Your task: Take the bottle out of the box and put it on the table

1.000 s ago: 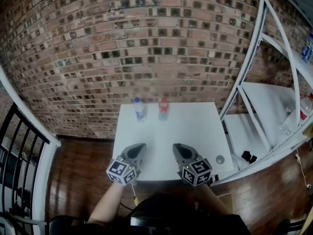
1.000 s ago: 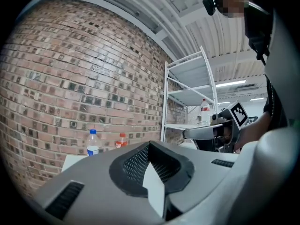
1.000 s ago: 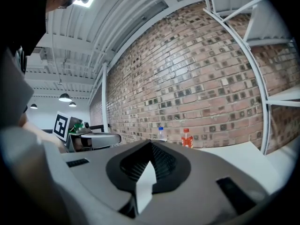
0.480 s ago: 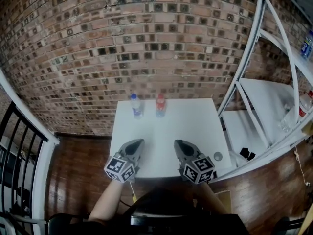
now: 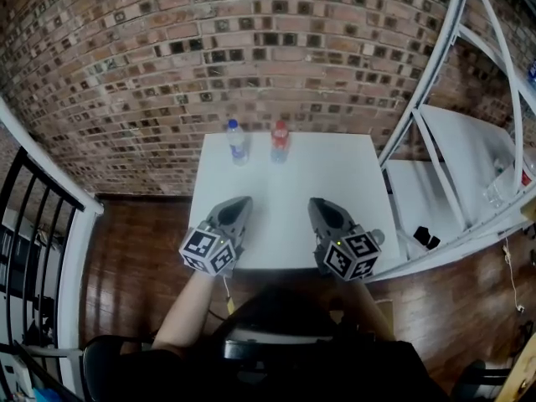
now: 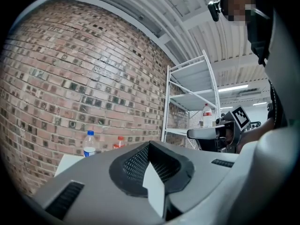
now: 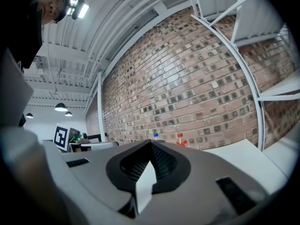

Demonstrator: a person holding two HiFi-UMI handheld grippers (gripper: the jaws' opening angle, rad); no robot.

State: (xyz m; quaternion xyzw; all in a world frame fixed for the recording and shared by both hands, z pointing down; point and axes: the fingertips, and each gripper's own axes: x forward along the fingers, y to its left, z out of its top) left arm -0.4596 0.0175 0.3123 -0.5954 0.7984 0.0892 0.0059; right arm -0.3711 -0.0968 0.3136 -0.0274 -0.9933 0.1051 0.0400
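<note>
Fingers on the left gripper [image 5: 237,209] are clenched together with nothing between them, and those of the right gripper [image 5: 323,213] are clenched and empty as well. Both are held over the near part of the white counter [image 5: 293,187], apart from each other and well short of anything that stands on it. No box appears in any view, so where a bottle would be lifted from cannot be told. What does show is a blue-capped bottle [image 5: 239,145] and a red-capped bottle [image 5: 280,145], upright and just beside each other at the counter's far edge, close to the brick wall [image 5: 251,48]. Both bottles are capped and of clear plastic; how full they are is too small to judge. Another capped bottle [image 6: 207,116] stands on the white rack [image 5: 465,153] to the right. The main risk, as I judge it, lies in those two close neighbours. A reach to set another bottle there, or to grasp one, could clip the other and tip it or push it off the far edge. Clenched fingers would only shove a bottle, so they need to spread before any approach. A smooth round bottle may also slip or twist if it is pinched off-centre.
</note>
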